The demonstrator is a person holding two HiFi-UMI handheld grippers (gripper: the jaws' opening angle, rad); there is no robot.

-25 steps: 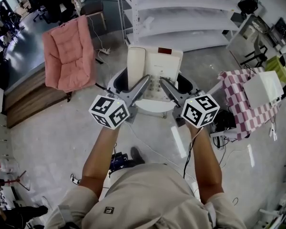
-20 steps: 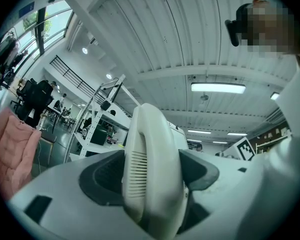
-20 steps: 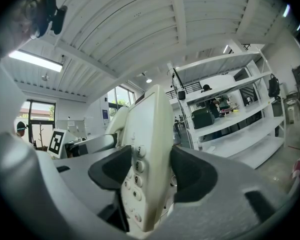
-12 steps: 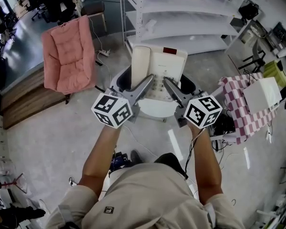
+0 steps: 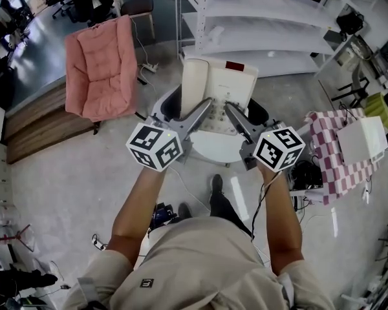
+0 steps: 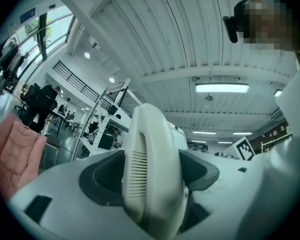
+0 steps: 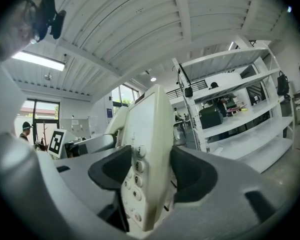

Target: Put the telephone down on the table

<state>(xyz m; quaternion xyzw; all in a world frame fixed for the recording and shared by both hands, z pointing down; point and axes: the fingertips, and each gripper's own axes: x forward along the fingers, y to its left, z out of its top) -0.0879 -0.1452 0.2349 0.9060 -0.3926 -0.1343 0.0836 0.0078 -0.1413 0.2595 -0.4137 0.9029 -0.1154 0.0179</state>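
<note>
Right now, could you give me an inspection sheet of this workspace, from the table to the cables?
Surface: round white table, bare where it shows, below the phone.
Job's things: phone, handset on its cradle, held up between both grippers, not yet set down.
Clutter: nothing seen on the table.
Grippers: left gripper shut on the phone's handset side; right gripper shut on its keypad side.
Cables: dark cable hangs below the right wrist.
Surroundings: pink chair, white shelves, checked cloth with a white box on it, concrete floor.
</note>
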